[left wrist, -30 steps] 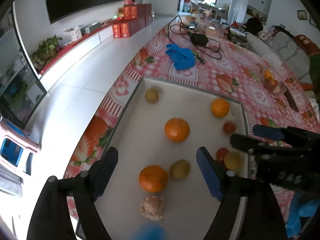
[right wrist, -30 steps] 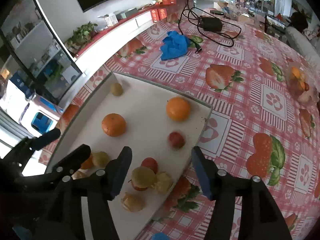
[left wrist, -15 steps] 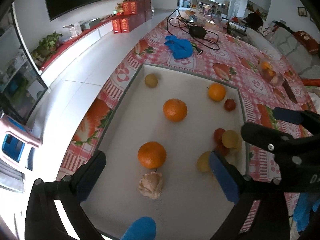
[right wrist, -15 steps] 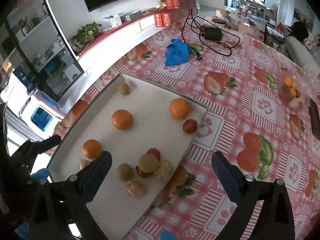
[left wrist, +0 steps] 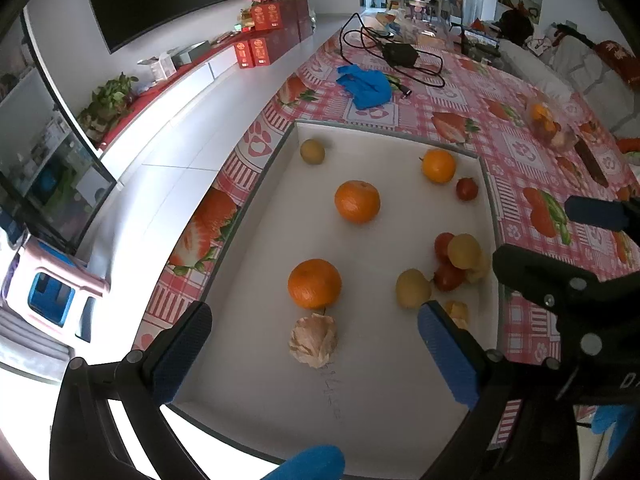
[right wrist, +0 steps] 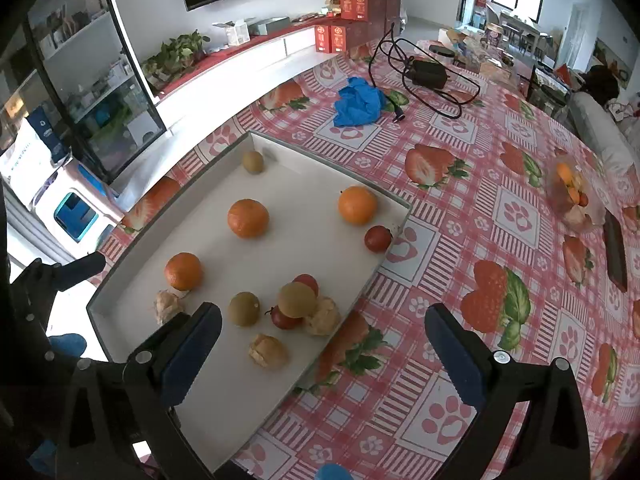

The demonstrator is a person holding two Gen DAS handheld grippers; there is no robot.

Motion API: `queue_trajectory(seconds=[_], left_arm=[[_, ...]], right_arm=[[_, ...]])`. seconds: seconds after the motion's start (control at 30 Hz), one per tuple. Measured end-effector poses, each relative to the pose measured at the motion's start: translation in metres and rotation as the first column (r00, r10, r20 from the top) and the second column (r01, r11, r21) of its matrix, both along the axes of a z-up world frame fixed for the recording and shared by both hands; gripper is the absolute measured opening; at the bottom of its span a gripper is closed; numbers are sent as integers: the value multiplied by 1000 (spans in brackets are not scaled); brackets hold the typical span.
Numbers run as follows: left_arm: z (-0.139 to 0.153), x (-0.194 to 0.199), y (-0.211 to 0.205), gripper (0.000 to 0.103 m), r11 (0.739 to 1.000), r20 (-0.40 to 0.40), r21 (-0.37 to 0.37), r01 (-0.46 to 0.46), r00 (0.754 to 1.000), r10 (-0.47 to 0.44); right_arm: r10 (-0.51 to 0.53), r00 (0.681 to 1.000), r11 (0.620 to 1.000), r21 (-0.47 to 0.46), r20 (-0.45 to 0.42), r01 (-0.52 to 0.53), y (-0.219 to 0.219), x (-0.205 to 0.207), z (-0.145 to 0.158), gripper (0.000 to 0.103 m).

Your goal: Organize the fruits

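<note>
A white tray (left wrist: 372,376) (right wrist: 248,396) on the strawberry tablecloth holds three oranges (left wrist: 315,283) (left wrist: 357,201) (left wrist: 439,165), a kiwi at its far corner (left wrist: 312,151), a yellow-green fruit (left wrist: 413,288), a clump of red and yellow fruits (left wrist: 456,258) (right wrist: 298,306), a lone red fruit (left wrist: 467,188) and peeled pale pieces (left wrist: 314,340) (right wrist: 267,351). My left gripper (left wrist: 316,350) is open and empty above the tray's near end. My right gripper (right wrist: 322,354) is open and empty over the tray's right edge, near the clump.
A blue cloth (left wrist: 366,84) (right wrist: 358,100) and a black adapter with cables (right wrist: 428,74) lie beyond the tray. A bag of fruit (right wrist: 572,196) and a dark flat object (right wrist: 616,248) lie far right. The table edge runs along the tray's left.
Both grippers have pulled back and up from the tray and opened wide. The yellow-green fruit that lay beside the near orange now lies to the right, near the clump.
</note>
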State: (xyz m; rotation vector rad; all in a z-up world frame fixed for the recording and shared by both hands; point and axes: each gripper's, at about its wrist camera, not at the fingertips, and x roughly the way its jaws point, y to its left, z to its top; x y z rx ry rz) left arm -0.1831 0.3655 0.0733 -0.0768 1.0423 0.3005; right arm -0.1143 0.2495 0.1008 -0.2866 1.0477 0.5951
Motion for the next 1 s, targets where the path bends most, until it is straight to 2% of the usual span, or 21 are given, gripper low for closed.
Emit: queue_trajectory(seconds=[0.9, 1.0], left_arm=[[-2, -3, -19, 103, 998, -33, 43, 37, 999, -36], [2, -6, -24, 103, 996, -6, 73, 60, 998, -59]], right_arm=[[10, 1000, 1000, 0, -11, -10, -6, -10, 0, 102], [9, 1000, 1000, 6, -14, -9, -10, -10, -1, 102]])
